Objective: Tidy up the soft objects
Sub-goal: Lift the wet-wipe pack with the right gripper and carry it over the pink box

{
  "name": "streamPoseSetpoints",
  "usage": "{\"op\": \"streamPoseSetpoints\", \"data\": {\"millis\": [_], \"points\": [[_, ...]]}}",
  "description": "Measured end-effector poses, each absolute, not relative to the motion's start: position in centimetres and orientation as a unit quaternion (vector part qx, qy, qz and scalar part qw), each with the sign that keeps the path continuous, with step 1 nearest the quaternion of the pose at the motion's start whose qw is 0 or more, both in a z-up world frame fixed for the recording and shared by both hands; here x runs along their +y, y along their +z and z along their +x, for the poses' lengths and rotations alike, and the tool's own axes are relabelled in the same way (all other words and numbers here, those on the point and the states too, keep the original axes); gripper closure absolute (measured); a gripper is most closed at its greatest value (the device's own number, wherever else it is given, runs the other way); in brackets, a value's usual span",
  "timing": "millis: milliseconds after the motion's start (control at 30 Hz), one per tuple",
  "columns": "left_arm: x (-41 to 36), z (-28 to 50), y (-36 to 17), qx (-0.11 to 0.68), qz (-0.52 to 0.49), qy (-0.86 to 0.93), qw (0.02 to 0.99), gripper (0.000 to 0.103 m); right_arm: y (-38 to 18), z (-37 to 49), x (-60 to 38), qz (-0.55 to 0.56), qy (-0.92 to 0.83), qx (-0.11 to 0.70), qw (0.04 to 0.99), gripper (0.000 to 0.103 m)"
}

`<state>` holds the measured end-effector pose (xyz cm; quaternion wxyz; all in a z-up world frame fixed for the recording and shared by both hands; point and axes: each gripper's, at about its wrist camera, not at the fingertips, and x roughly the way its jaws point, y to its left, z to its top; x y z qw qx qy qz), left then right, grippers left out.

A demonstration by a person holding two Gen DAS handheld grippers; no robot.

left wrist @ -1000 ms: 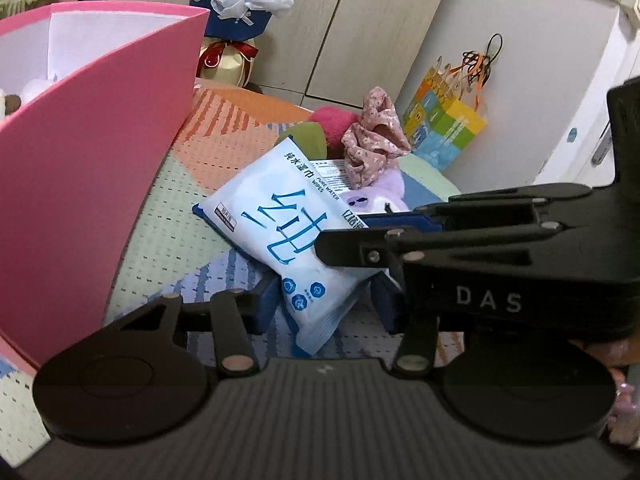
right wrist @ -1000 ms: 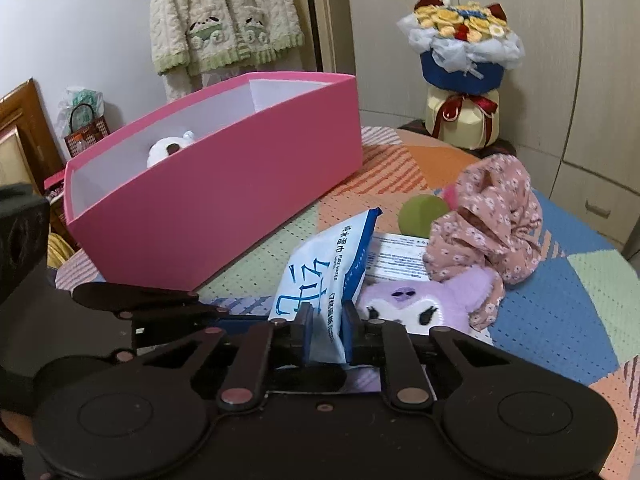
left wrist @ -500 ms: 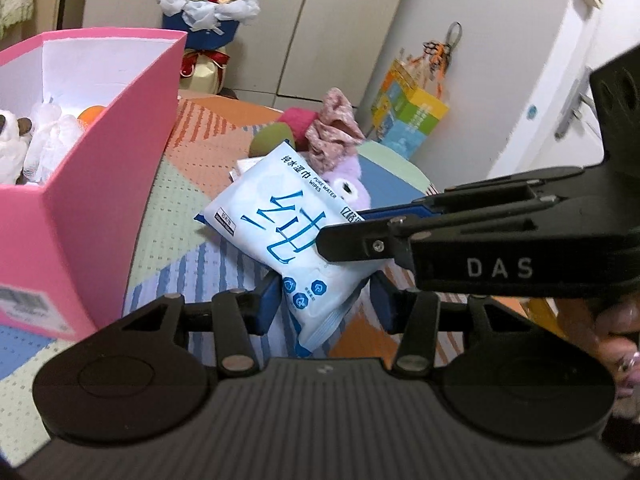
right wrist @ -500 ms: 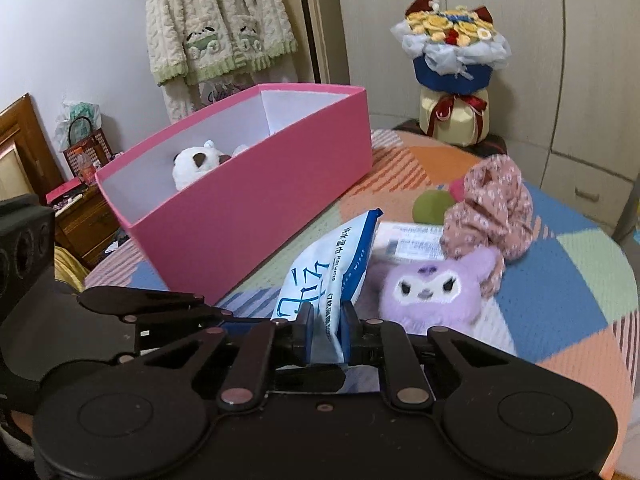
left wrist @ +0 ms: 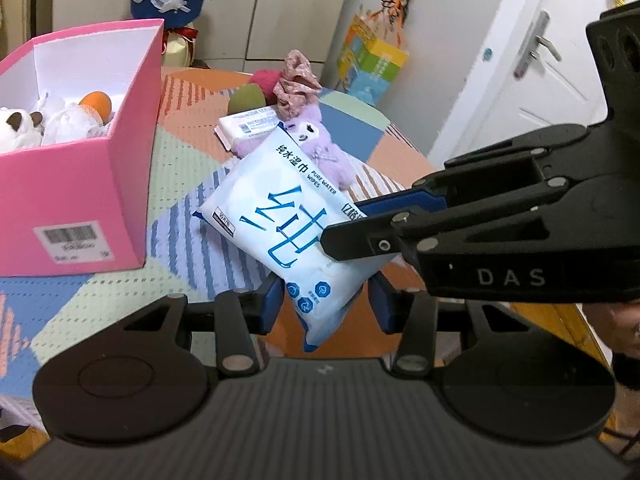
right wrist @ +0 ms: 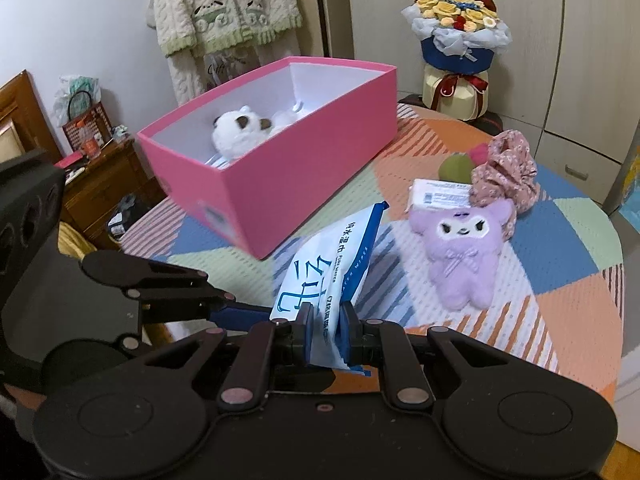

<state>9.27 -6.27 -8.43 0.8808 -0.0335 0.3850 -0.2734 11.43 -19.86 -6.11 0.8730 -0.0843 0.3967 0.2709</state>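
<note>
- White-and-blue soft plastic pack of wet wipes [left wrist: 288, 236]: lifted clear of the patchwork cloth, held at its lower end, just beside the pink box, not yet over it.
- Right gripper [right wrist: 325, 334]: jaws clamped tight on the pack's edge, film pinched thin between the blue pads.
- Left gripper [left wrist: 326, 302]: jaws either side of the pack's bottom corner, just been closing in; contact of pads with film not clear in either view (the left pad seems to touch, the right stands a little off).
- Pink rectangular cardboard box [right wrist: 304, 160]: open top, white inside. Already in: 1 white fluffy plush with brown ears [right wrist: 236, 134], some white gauzy bundle, 1 orange rounded item [left wrist: 95, 102].
- Still out on the table with the multicoloured knitted cover [right wrist: 560, 248], 5 pieces: purple plush doll with white face [right wrist: 464, 248], small flat white tissue packet [right wrist: 440, 198], pink floral fabric scrunchie [right wrist: 504, 172], olive-green soft ball [right wrist: 456, 168], deep-pink ball [left wrist: 262, 78] behind it.
- Stage, judged: roughly midway. 3 or so stored, 1 in transit, 5 waiting.
</note>
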Motion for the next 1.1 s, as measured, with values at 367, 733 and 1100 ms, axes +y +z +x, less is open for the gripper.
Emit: {"op": "streamPoseSetpoints", "data": {"millis": [367, 733, 1100], "points": [[-2.6, 4.2, -3.5, 0.360, 0.017, -0.280, 0.890, 0.059, -1.3, 6.7, -16.4, -0.105, 0.308, 0.380, 0.866, 0.086], [1.9, 3.2, 0.6, 0.314, 0.055, -0.255, 0.913, 0.060, 2.5, 6.1, -12.4, -0.098, 0.356, 0.327, 0.870, 0.086], [4.6, 10.3, 1.1, 0.302, 0.052, -0.255, 0.917, 0.060, 3.7, 11.9, -9.5, -0.069, 0.352, 0.322, 0.876, 0.086]]}}
